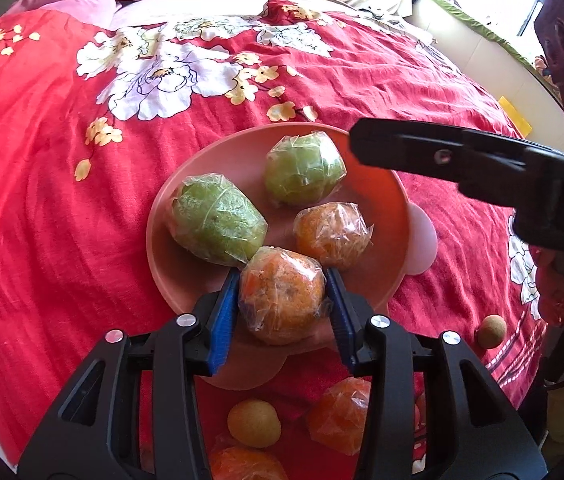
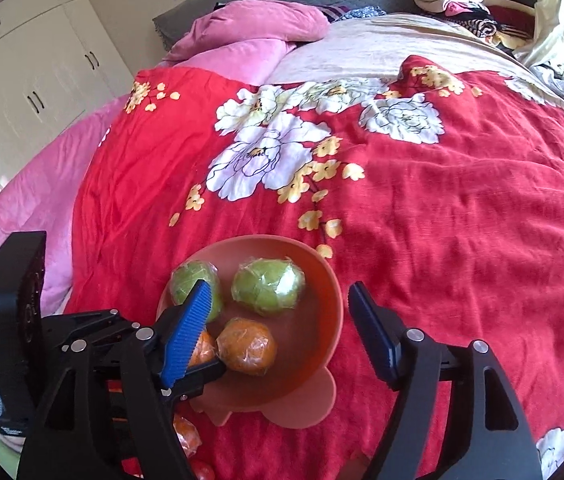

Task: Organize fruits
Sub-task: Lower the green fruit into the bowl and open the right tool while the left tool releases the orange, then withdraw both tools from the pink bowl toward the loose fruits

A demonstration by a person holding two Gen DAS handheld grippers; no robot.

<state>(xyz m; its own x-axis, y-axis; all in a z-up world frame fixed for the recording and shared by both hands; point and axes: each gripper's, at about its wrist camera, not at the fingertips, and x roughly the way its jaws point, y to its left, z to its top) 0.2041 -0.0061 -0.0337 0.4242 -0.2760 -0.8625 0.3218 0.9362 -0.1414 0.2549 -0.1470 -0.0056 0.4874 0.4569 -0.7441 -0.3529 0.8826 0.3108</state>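
Observation:
A pink bowl [image 1: 386, 184] sits on the red floral bedspread. It holds two wrapped green fruits [image 1: 218, 222] [image 1: 304, 170] and a wrapped orange [image 1: 332, 234]. My left gripper [image 1: 282, 300] is shut on another wrapped orange [image 1: 282, 296] at the bowl's near rim. My right gripper [image 2: 278, 320] is open and empty above the bowl [image 2: 330, 320]; its arm shows in the left wrist view [image 1: 462, 160]. In the right wrist view the green fruits [image 2: 268, 286] [image 2: 186, 280] and the orange [image 2: 248, 344] show between the jaws, and the held orange [image 2: 202, 350] is partly hidden.
More wrapped oranges [image 1: 340, 416] [image 1: 248, 466] and a small yellow-brown fruit [image 1: 254, 424] lie on the bedspread below my left gripper. Another small brown fruit [image 1: 491, 332] lies at the right. Pink pillows [image 2: 250, 28] and folded clothes [image 2: 470, 4] are at the bed's far end.

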